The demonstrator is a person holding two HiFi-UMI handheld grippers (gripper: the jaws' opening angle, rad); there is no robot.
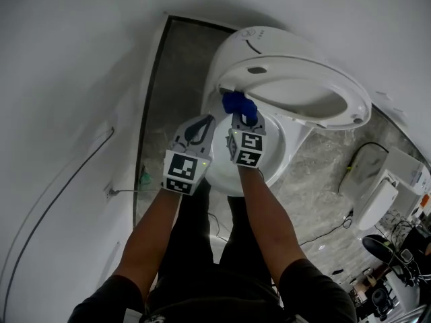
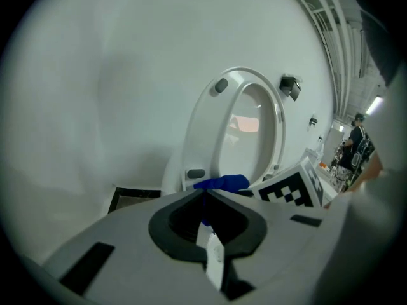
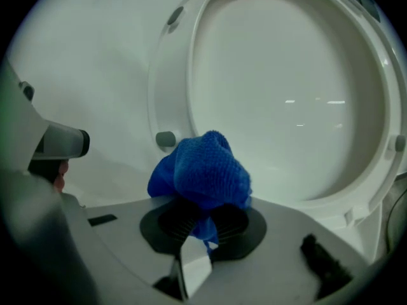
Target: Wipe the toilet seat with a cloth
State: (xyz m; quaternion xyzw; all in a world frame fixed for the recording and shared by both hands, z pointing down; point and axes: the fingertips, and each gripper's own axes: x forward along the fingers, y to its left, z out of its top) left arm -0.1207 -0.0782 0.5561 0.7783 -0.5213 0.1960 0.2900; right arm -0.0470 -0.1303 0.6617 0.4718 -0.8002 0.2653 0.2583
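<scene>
Cloth (image 1: 239,105) of blue looped pile, bunched into a soft rounded lump; sits clamped between the jaws of the right gripper (image 1: 244,121), a short tail hanging down between them, the lump held up at the lower rim of the raised toilet seat (image 1: 350,99); touching it or just short of it, cannot tell. Seat of glossy white plastic, an oval ring tilted upright, small grey bumpers (image 3: 165,138) on its underside, smooth lid (image 3: 286,94) behind. Below, rounded white ceramic bowl (image 1: 286,157); around it, grey mottled stone floor (image 1: 176,73) and plain matt white wall (image 1: 67,59). Left gripper (image 1: 204,121) just beside the right one, jaws closed together on nothing, pale grey shell with a black-and-white marker cube (image 1: 183,170). Faint mark on the cistern top (image 1: 252,38), too small to read.
</scene>
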